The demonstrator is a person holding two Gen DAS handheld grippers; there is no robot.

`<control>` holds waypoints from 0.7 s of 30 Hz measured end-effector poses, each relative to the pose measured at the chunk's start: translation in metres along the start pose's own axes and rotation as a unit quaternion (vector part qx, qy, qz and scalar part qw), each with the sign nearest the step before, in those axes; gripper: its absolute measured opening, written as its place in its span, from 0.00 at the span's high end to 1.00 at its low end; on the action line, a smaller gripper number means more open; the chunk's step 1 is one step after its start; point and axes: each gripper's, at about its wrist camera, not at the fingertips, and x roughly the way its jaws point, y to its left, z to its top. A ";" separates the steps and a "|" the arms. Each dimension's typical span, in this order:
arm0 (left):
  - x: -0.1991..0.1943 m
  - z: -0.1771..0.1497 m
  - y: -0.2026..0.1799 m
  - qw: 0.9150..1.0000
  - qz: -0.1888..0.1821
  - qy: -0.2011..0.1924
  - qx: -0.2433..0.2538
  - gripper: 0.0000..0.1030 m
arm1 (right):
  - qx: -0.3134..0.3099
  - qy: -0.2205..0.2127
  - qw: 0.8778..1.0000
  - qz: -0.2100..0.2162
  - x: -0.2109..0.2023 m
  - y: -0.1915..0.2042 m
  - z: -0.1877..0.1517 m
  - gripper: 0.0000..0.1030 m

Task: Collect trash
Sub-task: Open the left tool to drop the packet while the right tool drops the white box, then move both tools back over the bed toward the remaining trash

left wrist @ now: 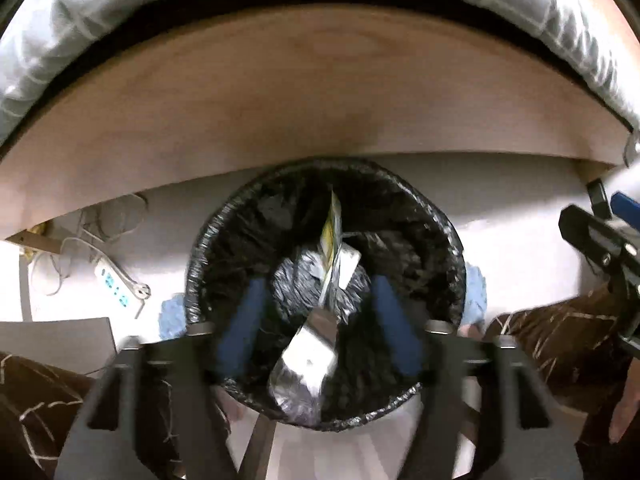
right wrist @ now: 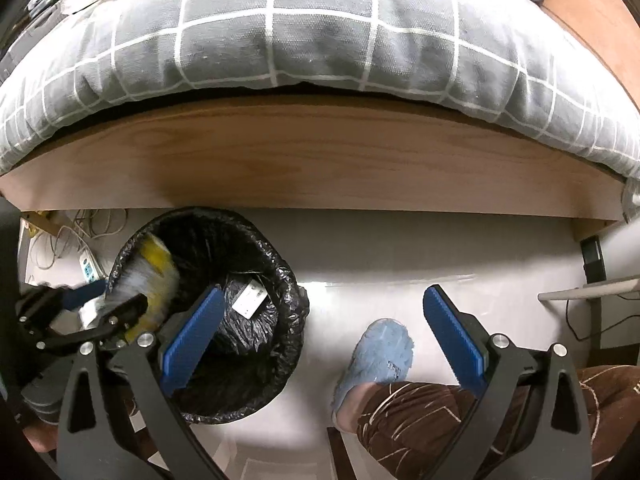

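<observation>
Left wrist view: left gripper (left wrist: 320,328) hangs over the round bin lined with a crinkled black plastic bag (left wrist: 448,240), blue pads spread, nothing pressed between them.
Trash: crumpled silver-and-yellow foil wrapper (left wrist: 316,364) sits blurred between the open fingers above the bin mouth (falling or lodged, I cannot tell which); a white carton-like piece (left wrist: 346,264) lies inside on the bag.
Risk here: wrapper is light and long, so it could catch on the rim or drift past the near edge onto the pale floor (left wrist: 520,240).
Count here: one bin, one wrapper, one white power strip (left wrist: 114,284).

Right wrist view: right gripper (right wrist: 324,344) stands with blue ribbed pads wide apart and empty, beside the bin (right wrist: 288,320) and over bare floor.
Wrapper: yellow-and-silver blur (right wrist: 148,280) at the bin's far rim, next to the left gripper (right wrist: 100,308).
Risk here: person's fluffy blue slipper (right wrist: 380,356) stands close; a nudge could tip the bin.
Count here: two grippers, one slipper, one grey checked quilt (right wrist: 300,40) on the wooden bed frame (right wrist: 320,168).
</observation>
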 end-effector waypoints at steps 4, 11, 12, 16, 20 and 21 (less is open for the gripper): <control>-0.016 0.004 0.005 1.000 0.001 -0.019 -0.011 0.17 | 0.006 -0.016 1.000 0.001 -0.014 -0.003 0.007 0.07; -0.065 0.021 0.016 0.997 0.013 -0.077 -0.028 0.06 | 0.008 -0.060 0.998 -0.004 -0.046 -0.012 0.023 0.07; -0.073 0.025 0.017 0.996 0.016 -0.086 -0.027 0.06 | 0.011 -0.065 0.998 -0.005 -0.051 -0.014 0.026 0.07; -0.097 0.037 0.017 0.994 0.022 -0.101 -0.020 0.06 | 0.025 -0.086 0.996 -0.011 -0.072 -0.027 0.038 0.07; -0.125 0.045 0.020 0.990 0.033 -0.137 -0.027 0.06 | 0.030 -0.112 0.993 -0.011 -0.094 -0.037 0.049 0.07; -0.132 0.048 0.021 0.989 0.028 -0.142 -0.033 0.06 | 0.029 -0.118 0.993 -0.013 -0.099 -0.039 0.052 0.07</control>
